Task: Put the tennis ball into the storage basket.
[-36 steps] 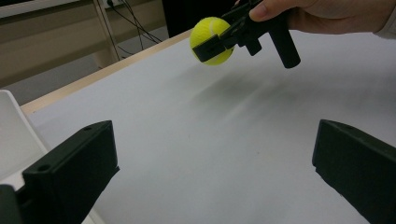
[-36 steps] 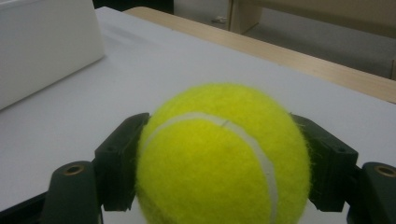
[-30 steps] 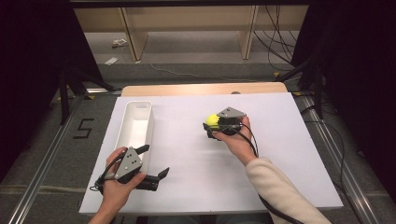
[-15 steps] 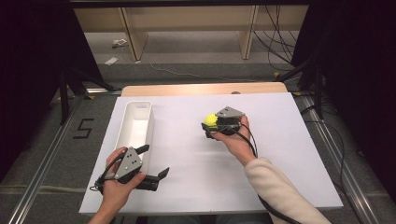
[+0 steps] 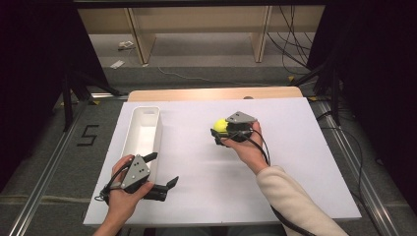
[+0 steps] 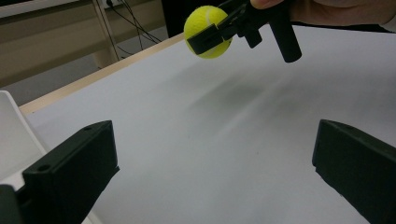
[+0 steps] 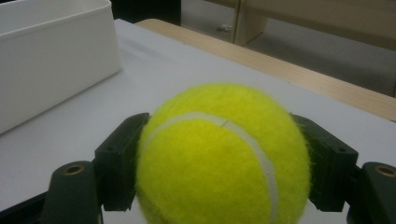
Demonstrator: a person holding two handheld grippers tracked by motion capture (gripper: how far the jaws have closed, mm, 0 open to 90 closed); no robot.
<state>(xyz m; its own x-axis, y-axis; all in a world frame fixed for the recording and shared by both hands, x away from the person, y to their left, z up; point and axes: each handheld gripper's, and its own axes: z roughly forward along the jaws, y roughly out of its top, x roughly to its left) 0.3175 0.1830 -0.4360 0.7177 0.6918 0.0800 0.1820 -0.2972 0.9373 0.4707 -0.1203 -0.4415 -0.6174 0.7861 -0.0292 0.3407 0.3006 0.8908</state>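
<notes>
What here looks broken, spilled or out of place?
Nothing stands out. The tennis ball sits squarely between the jaws of the right gripper, lifted off the white table. The white bin stands upright and looks undamaged, and the left gripper rests open beside it.

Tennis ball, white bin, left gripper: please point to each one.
tennis ball [image 7: 219, 154], right gripper view, its felt front.
white bin [image 5: 142, 133], high view, its inner floor.
left gripper [image 5: 161, 169], high view, between its open jaws.
</notes>
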